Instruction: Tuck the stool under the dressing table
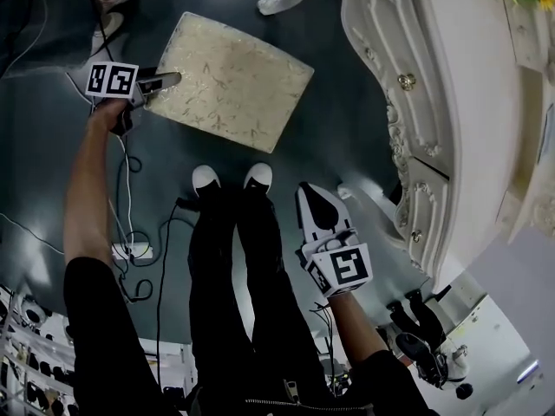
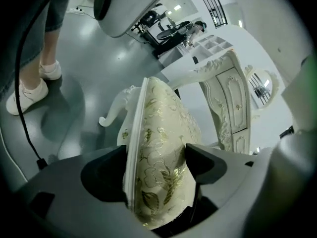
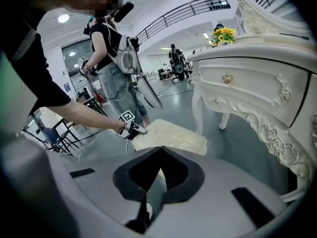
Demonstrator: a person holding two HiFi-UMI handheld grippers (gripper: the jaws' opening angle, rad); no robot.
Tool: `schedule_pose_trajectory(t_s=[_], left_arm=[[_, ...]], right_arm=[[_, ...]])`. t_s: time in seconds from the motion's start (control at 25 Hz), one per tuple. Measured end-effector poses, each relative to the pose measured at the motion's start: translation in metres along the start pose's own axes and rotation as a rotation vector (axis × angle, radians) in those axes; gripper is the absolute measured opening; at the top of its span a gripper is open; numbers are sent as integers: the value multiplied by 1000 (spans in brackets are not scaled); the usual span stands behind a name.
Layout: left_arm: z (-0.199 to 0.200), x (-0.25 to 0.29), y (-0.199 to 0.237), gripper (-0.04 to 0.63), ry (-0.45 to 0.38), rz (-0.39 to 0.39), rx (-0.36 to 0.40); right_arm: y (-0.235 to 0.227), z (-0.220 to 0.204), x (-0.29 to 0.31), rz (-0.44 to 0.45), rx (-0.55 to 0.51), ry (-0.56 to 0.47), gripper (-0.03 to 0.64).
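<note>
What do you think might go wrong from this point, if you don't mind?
The open left claw straddles only one edge of the stool; pushed from there, it may swivel or slip. The stool could then knock the carved dressing table. Cables by the person's feet may snag.

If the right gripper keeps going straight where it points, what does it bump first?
Probably the stool, whose seat shows just past the right gripper; depth is unclear, so maybe the floor first.
</note>
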State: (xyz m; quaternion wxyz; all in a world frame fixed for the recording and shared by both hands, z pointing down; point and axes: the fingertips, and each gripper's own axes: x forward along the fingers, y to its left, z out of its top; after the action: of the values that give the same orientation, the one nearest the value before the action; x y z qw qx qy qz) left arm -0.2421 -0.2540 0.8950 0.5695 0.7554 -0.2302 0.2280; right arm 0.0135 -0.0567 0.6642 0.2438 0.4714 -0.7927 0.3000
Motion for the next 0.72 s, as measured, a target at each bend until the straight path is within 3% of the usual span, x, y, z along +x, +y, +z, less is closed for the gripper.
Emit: schedule_pose_trajectory(t_s=[0.32, 0.72], left_arm=[[-12, -8, 2, 355, -104, 7, -59], [-90, 26, -46, 345, -51, -81, -153]], right_arm=[[-2, -14, 0, -26, 52, 17, 3], [-11, -28, -15, -45, 81, -4, 3]])
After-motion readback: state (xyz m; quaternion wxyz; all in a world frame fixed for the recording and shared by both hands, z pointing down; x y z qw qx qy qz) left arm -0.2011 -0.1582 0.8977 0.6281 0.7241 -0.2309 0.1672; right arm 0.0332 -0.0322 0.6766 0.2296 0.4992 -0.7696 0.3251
